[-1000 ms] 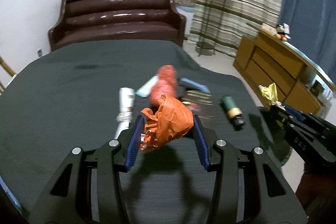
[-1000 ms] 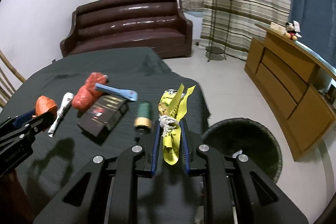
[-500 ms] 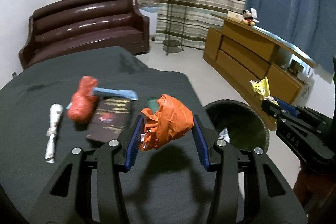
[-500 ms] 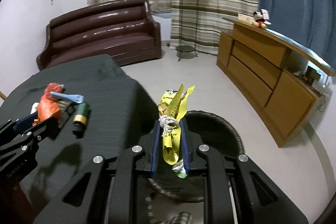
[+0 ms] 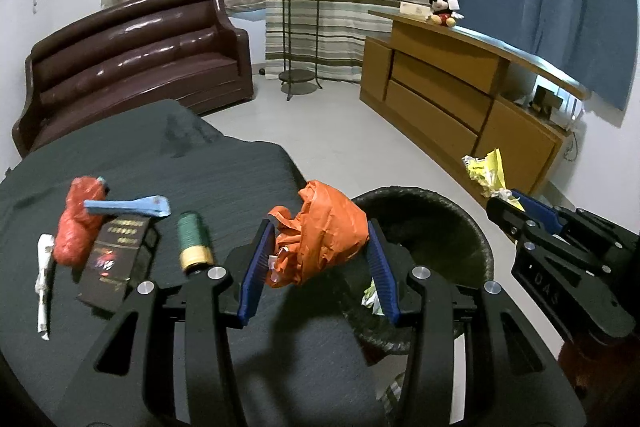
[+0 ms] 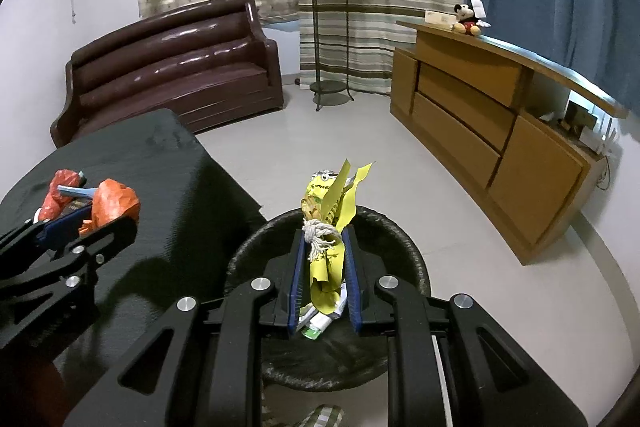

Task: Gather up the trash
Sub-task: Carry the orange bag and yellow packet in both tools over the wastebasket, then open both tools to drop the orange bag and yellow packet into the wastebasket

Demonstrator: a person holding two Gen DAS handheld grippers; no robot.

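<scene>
On the dark cloth-covered table (image 5: 240,179) at left, a red crumpled bag (image 5: 76,223), a flat black box (image 5: 116,263) and a green cylinder (image 5: 194,243) lay uncollected. The left gripper (image 5: 318,259) clamped a crumpled orange plastic bag (image 5: 324,235) near the table's right edge. The right gripper (image 6: 323,279) pinched a yellow wrapper with string (image 6: 330,227) over the black round bin (image 6: 404,243). I'd release only once fully above the opening. The bin's contents were mostly hidden.

A crumpled orange plastic bag (image 5: 320,231) and a crumpled yellow wrapper (image 6: 326,227) are held up at the round black woven bin (image 6: 400,239).
</scene>
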